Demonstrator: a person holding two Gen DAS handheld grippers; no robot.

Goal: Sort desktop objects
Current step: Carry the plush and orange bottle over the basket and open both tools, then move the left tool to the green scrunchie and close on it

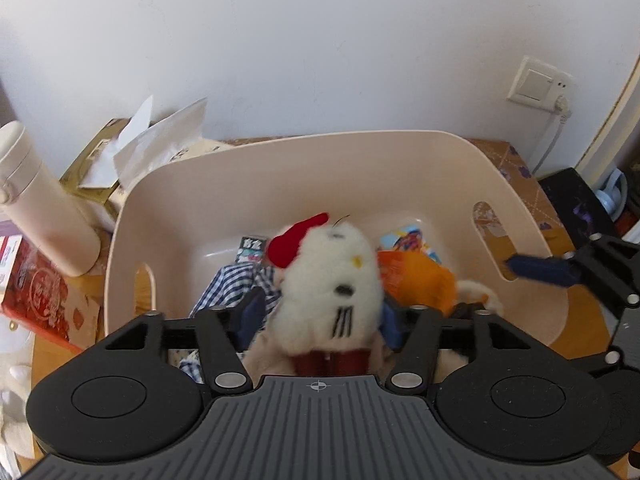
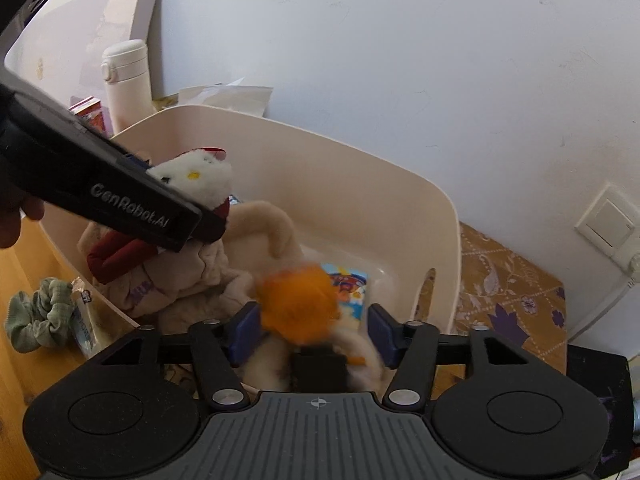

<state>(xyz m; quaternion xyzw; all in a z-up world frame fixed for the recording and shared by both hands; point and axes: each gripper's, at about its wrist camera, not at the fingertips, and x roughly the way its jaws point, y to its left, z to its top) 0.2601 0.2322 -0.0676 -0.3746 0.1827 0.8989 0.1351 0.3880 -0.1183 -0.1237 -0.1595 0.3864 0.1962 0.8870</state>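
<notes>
A white plush cat with a red bow (image 1: pixel 336 268) sits upright in the beige plastic bin (image 1: pixel 280 148), between the blue pads of my left gripper (image 1: pixel 322 318). The jaws stand open, with a gap beside the plush. In the right wrist view a blurred orange fuzzy plush (image 2: pixel 296 304) lies between the spread pads of my right gripper (image 2: pixel 316 334), over the same bin (image 2: pixel 360 168); the right-hand pad is clear of it. The left gripper's black body (image 2: pixel 120 204) crosses that view above the white cat (image 2: pixel 196 180). One finger of the right gripper (image 1: pixel 532 270) shows at the bin's right handle slot.
In the bin lie a checked cloth (image 1: pixel 228 284), a colourful packet (image 2: pixel 348 284) and a beige soft toy (image 2: pixel 200 280). A white flask (image 1: pixel 44 200), a red box (image 1: pixel 36 288) and papers (image 1: pixel 160 140) stand left of it. A green scrunchie (image 2: pixel 36 312) lies on the wooden desk.
</notes>
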